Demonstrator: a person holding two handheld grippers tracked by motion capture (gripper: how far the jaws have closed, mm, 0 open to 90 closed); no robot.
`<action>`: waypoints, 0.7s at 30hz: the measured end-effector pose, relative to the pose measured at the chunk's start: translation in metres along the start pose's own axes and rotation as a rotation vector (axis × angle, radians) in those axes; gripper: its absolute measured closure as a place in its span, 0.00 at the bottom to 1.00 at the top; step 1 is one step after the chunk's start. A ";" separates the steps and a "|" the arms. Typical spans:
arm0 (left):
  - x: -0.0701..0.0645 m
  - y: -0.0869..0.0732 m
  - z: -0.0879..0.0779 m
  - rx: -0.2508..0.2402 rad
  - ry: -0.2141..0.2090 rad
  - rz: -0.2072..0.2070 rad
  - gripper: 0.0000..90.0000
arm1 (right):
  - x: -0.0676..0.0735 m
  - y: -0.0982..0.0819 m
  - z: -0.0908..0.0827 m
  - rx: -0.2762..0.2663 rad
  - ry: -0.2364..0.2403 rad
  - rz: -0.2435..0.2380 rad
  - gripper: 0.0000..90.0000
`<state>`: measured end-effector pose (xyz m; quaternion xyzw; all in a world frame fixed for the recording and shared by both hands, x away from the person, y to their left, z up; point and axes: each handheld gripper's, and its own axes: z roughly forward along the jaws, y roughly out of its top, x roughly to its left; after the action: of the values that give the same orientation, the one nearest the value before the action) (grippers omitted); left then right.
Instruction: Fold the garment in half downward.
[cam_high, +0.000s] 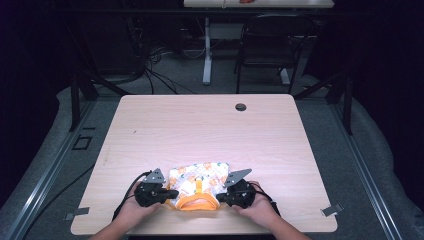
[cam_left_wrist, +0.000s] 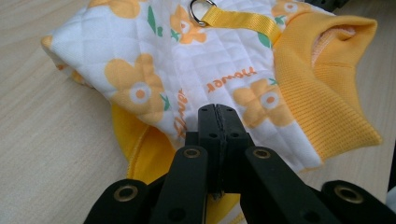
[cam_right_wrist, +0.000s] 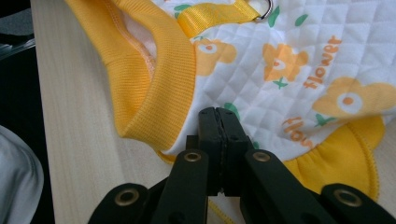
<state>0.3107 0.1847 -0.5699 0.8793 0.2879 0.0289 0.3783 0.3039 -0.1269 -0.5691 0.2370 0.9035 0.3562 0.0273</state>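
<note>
Grippers closed beside quilted flower garment

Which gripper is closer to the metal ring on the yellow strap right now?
Roughly even; I can't call it. The left gripper sits at the garment's left side, the right gripper at its right side, the metal ring on the yellow strap between them.

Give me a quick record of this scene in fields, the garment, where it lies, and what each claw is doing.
garment: small white quilted vest with orange flower print and yellow ribbed trim
strap: yellow webbing strap with metal ring
place: near edge of the light wooden table
left claw: jaws shut, at garment's edge
right claw: jaws shut, at garment's opposite edge
</note>
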 end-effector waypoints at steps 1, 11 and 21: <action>0.000 0.000 0.001 -0.003 0.004 0.002 1.00 | -0.001 0.000 0.000 -0.002 0.002 0.002 1.00; 0.009 0.007 0.006 -0.001 0.023 -0.010 1.00 | -0.009 0.006 0.004 0.013 -0.027 -0.007 1.00; 0.021 0.014 0.012 -0.011 0.042 -0.038 1.00 | -0.018 0.011 0.007 0.012 -0.053 0.011 1.00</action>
<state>0.3378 0.1808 -0.5723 0.8709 0.3121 0.0417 0.3774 0.3258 -0.1231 -0.5694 0.2515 0.9033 0.3443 0.0480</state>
